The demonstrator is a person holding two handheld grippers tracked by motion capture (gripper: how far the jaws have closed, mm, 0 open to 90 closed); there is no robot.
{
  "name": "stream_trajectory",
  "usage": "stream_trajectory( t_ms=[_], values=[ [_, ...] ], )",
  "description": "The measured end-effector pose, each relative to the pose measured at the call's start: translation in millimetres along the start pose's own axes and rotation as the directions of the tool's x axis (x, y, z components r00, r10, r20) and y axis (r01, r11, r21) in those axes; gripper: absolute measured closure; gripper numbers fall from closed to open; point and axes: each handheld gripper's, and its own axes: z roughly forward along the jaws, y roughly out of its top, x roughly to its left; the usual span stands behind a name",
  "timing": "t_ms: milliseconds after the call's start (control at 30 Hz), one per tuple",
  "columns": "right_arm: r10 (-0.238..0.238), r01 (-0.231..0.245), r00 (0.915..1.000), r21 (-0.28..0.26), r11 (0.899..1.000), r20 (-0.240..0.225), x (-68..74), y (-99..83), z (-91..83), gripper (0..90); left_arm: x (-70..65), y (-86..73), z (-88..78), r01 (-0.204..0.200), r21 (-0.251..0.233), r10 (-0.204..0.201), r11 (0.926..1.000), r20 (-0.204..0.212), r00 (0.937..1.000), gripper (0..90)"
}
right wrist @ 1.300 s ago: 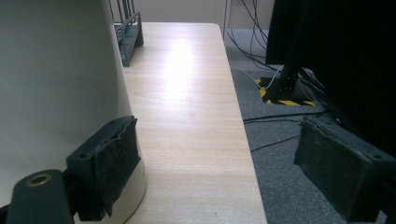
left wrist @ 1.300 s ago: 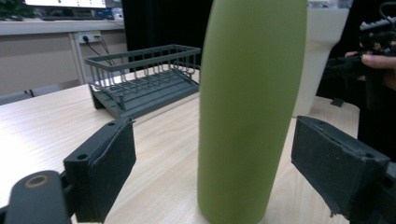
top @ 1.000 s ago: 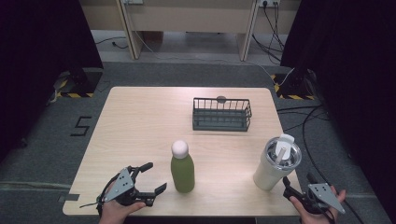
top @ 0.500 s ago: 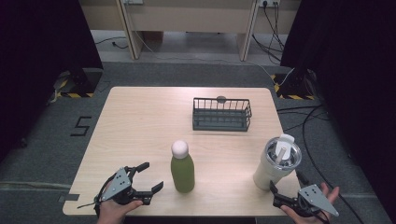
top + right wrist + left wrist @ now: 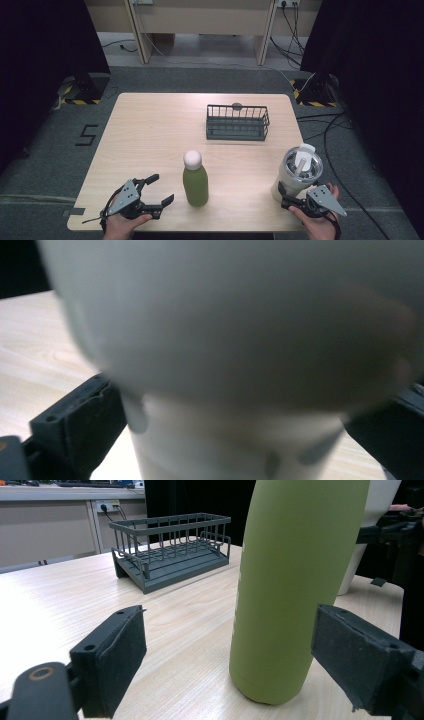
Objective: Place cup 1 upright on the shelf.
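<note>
Right gripper [image 5: 292,202] fingers spread around the tumbler [image 5: 298,172] base, seemingly not yet touching; gripping that low could tip it. Left gripper [image 5: 156,195] fingers spread beside the bottle [image 5: 195,181].

The bottle [image 5: 195,180] stands just right of the left gripper [image 5: 156,190], blocking a sideways pass there. The tumbler [image 5: 297,172] fills the gap between the right gripper's [image 5: 288,198] spread jaws. The basket [image 5: 237,122] stands well beyond; bare table lies between and to the left.

Right tongs [image 5: 289,200] — now around tumbler [image 5: 298,170] base
</note>
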Motion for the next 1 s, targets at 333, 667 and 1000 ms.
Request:
stream_trajectory(
  t_ms=[333, 667, 1000],
  values=[
    [0.053, -0.054, 0.9985, -0.02, 0.998, -0.014, 1.0, 2.2, 14.7, 8.9, 1.4, -1.2, -0.4, 0.01, -0.001, -0.01, 1.0, -0.003, 0.9999, 14.0],
    [0.063, -0.063, 0.998, -0.011, 0.998, -0.007, 0.5, 4.3, 13.9, 9.8, 2.5, -3.1, 0.2, 0.019, 0.005, -0.019, 0.9998, -0.009, 0.9998, 14.1],
    [0.058, -0.058, 0.9983, -0.022, 0.998, 0.009, -5.6, 18.0, 9.4, 9.9, 3.3, -4.1, -0.5, 0.021, 0.01, -0.021, 0.9997, -0.013, 0.9997, 14.2]
  ],
)
